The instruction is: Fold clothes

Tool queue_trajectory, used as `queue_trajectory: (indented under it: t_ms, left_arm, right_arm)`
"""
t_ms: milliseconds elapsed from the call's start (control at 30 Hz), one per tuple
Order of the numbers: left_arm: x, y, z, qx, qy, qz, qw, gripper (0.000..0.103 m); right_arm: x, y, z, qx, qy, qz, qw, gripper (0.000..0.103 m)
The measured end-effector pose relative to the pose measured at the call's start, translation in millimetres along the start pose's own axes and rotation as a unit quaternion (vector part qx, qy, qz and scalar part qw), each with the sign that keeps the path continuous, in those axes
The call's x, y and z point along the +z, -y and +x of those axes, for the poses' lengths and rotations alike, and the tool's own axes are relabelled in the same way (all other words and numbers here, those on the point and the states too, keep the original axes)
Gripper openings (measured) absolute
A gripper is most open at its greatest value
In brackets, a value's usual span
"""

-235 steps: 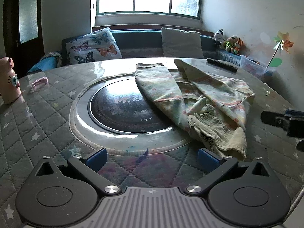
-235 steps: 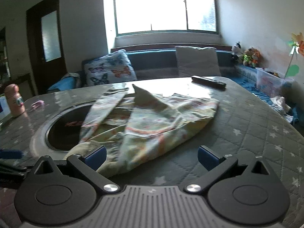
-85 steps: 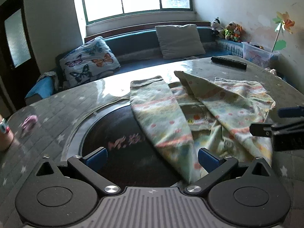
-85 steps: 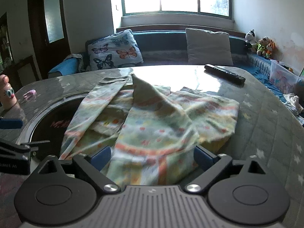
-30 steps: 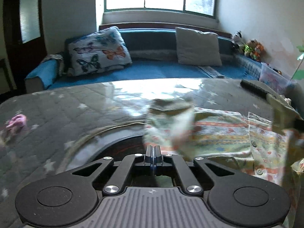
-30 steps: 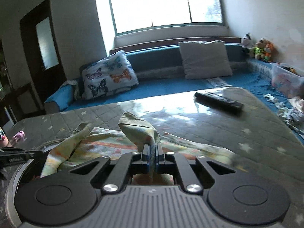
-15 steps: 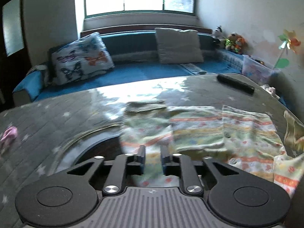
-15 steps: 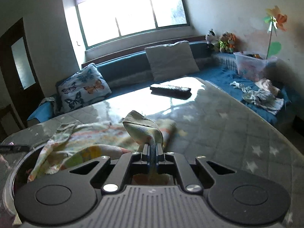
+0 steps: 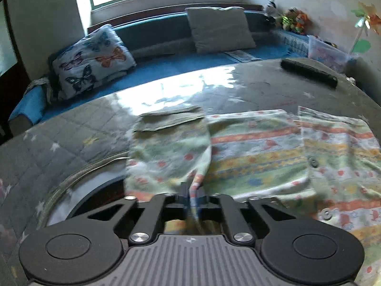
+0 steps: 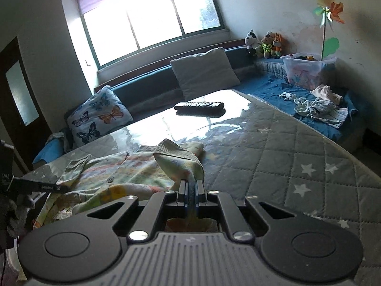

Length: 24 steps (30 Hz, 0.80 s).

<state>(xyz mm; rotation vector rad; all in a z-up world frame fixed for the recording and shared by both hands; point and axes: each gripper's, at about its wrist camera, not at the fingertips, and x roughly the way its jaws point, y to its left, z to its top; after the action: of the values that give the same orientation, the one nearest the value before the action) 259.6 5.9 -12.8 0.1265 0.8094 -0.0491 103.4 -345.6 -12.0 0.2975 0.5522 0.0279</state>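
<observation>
two tongs, left tongs (image 9: 192,199) and right tongs (image 10: 191,191), each clamped on one shirt (image 9: 257,157)

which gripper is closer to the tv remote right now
Right. The right gripper sits at the shirt edge facing the remote; the left gripper is farther, across the shirt.

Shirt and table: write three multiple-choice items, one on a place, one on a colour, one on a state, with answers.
1. Where is the remote?
A. on the table's far side
B. on the shirt
C. on the sofa

2. What colour is the sofa cushion behind the remote?
A. red
B. plain grey
C. black

3. What is the right tool doing?
A. open above the table
B. shut on the remote
C. shut on the shirt

Answers: A, it lies on the table beyond the shirt; B, grey all over; C, cloth runs between its closed fingers.
</observation>
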Motion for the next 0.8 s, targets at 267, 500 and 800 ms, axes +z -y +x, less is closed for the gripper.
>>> queue_trajectory:
  t_ms: [267,500,800]
  left_arm:
    - [-24,-57,-60,0.055,0.05,-0.067,0.995,0.001]
    - [-69,-99,-115,0.095,0.068,-0.126,0.9851,0.001]
    - [-139,-129,-177,0.147,0.077,-0.179,0.9697,0.001]
  right_arm:
    - [-6,13,-17,-0.01,0.01,0.021,1.0,0.005]
    - [-16,20,-33,-0.017,0.014,0.032,0.999,0.005]
    - [-27,11,-32,0.012,-0.008,0.038,0.999,0.005]
